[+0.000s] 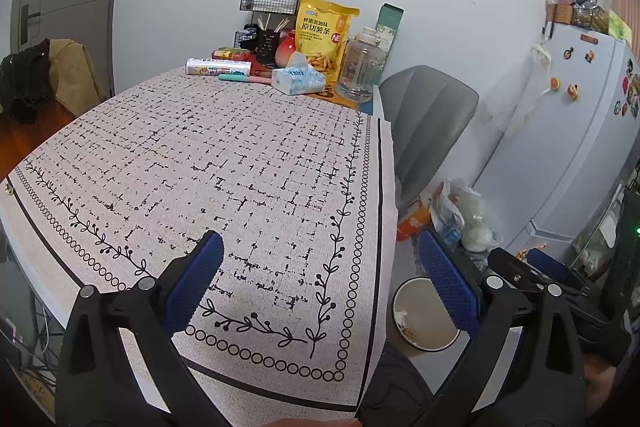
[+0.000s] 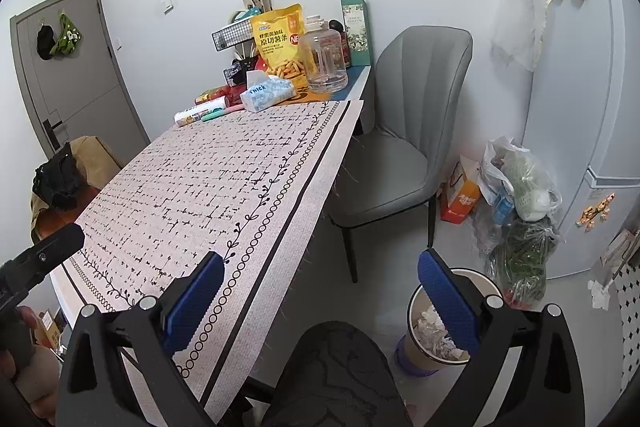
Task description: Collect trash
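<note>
The bin [image 2: 440, 323] stands on the floor just beside the near right corner of the desk [image 2: 362, 83], by the person's knee [image 2: 332, 367], and crumpled trash [image 2: 434, 331] lies inside it. In the left wrist view the same bin [image 1: 424, 315] shows only a few scraps at its bottom.

The right hand-held gripper [image 2: 320, 291] hangs over the desk edge and the bin with its blue pads wide apart and nothing between them. The left hand-held gripper [image 1: 320, 267] sits over the near end of the patterned cloth [image 1: 224, 167], pads equally spread and empty.

The cloth covers most of the desk and is bare. At the far end, against the wall, stand a yellow snack bag [image 2: 278, 41], a clear jar [image 2: 324, 61], a tissue pack [image 2: 266, 93], a white tube [image 2: 200, 113] and a wire rack [image 2: 232, 35].

A grey chair [image 2: 404, 131] is pulled up at the right side of the desk. Beyond it, bulging plastic bags [image 2: 520, 183] and an orange box [image 2: 460, 201] sit on the floor against the fridge [image 2: 580, 87]
</note>
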Demonstrator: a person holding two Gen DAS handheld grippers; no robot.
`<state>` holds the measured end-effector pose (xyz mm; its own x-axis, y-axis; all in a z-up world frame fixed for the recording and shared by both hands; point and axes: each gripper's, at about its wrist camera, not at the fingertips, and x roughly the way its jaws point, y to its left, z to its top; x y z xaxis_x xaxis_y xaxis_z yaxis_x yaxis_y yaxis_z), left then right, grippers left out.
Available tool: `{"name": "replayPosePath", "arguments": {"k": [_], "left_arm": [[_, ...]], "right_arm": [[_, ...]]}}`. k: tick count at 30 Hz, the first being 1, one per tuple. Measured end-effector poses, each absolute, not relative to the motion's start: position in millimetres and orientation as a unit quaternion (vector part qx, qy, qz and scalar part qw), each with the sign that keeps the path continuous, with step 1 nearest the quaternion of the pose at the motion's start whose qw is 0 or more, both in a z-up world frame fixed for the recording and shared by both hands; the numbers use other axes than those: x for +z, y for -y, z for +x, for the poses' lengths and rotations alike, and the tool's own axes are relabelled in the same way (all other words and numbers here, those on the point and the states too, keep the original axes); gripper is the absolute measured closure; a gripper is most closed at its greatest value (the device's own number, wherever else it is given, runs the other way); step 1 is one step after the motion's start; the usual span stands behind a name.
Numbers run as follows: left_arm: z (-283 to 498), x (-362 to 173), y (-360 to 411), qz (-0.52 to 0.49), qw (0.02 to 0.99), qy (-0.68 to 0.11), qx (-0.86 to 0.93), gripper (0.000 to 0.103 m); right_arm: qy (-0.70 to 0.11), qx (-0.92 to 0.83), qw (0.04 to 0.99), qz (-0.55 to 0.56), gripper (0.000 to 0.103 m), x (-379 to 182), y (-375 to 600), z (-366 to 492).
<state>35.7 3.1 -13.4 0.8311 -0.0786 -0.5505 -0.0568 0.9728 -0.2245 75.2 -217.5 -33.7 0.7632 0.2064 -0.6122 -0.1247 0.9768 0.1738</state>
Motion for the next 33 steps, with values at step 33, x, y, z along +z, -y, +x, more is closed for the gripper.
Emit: {"name": "replayPosePath", "arguments": {"k": [33], "left_arm": [[47.5,-22.0,4.0,-0.125,0.945,-0.303,-0.009,0.006]], "right_arm": [[-0.343,0.08,0.933,0.072,0.008,-45.9,224.1,84.8]]}}
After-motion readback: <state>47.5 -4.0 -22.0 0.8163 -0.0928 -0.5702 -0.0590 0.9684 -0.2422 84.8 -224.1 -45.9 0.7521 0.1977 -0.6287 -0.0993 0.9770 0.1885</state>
